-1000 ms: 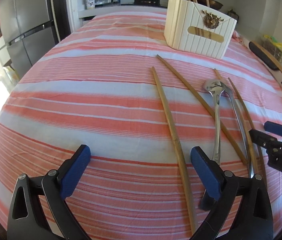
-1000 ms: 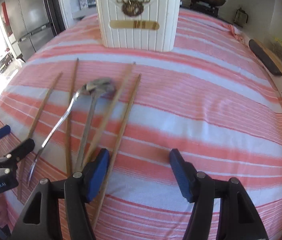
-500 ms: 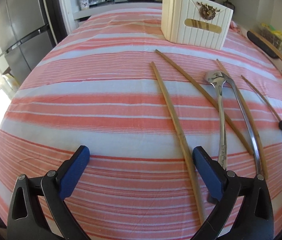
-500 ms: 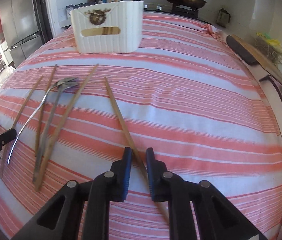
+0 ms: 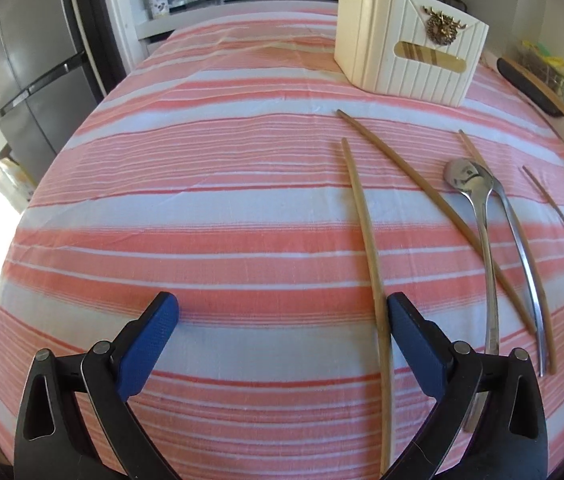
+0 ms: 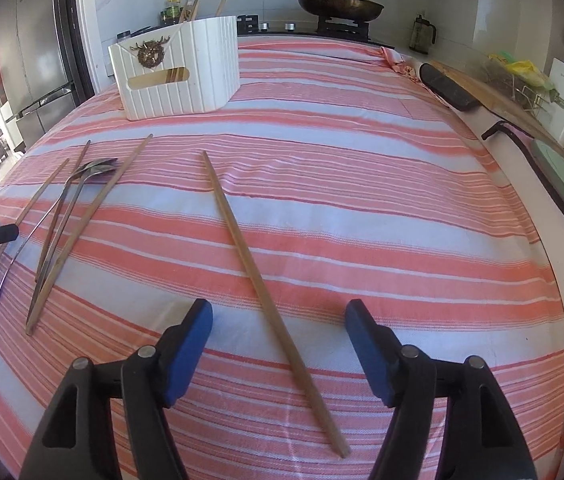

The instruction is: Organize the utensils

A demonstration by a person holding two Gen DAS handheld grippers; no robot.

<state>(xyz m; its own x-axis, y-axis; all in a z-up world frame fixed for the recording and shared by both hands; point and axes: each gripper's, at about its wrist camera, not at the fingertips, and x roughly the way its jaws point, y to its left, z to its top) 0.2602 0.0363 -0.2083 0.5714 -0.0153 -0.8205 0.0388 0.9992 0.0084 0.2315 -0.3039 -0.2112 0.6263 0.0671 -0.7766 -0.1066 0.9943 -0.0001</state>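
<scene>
A white ribbed utensil holder [image 5: 405, 56] with a gold emblem stands at the far side of the striped cloth; it also shows in the right wrist view [image 6: 178, 72], with chopsticks standing in it. Several wooden chopsticks and two steel spoons [image 5: 477, 208] lie on the cloth. My left gripper [image 5: 282, 340] is open and empty, one chopstick [image 5: 369, 248] lying just inside its right finger. My right gripper [image 6: 280, 344] is open, with a lone chopstick [image 6: 254, 248] lying between its fingers on the cloth. The other chopsticks and spoons [image 6: 82, 196] lie to its left.
The table wears a pink and white striped cloth [image 6: 361, 184]. A fridge [image 5: 34, 72] stands at the left. A stove with a pan [image 6: 339, 4] is behind the table. A dark board [image 6: 447, 88] and a dish rack lie along the right counter.
My right gripper was open, shut around the lone chopstick half a second ago, and is open again now. That chopstick lies apart from the group. The left gripper shifted slightly left.
</scene>
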